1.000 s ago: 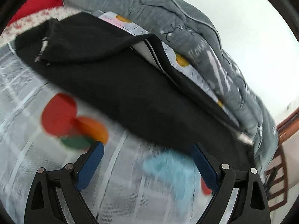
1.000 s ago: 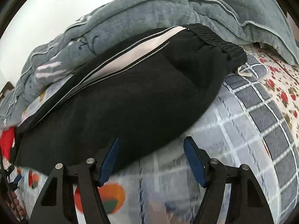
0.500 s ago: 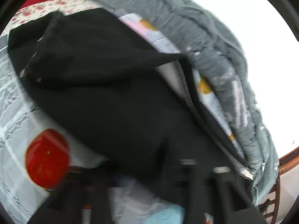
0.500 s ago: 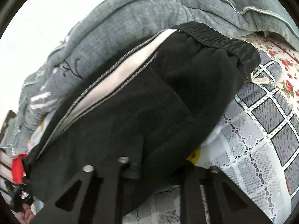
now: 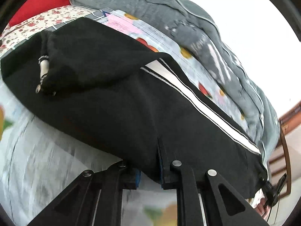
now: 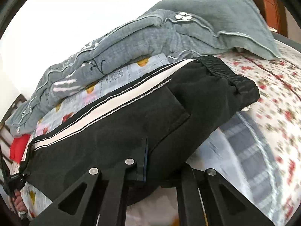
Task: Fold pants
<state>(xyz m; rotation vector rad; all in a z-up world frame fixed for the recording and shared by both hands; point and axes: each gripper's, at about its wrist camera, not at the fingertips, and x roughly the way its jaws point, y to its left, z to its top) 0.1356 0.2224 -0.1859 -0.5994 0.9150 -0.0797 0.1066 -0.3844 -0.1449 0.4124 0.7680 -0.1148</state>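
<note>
Black fleece pants with a white side stripe [image 5: 116, 101] [image 6: 131, 131], lying on a patterned bedsheet [image 5: 37, 160] [image 6: 254, 150] beside a grey quilted blanket [image 5: 169, 15] [image 6: 169, 33]. Left gripper [image 5: 149, 171] clamped on the near hem; right gripper [image 6: 161, 169] likewise, its right finger hidden under cloth. Sheet pattern blurred; far cuff cut off.

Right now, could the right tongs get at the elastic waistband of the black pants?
Probably not yet: the right tongs are shut on the near edge of the pants. The waistband lies uncovered further along the pants, so they would need to release first.
</note>
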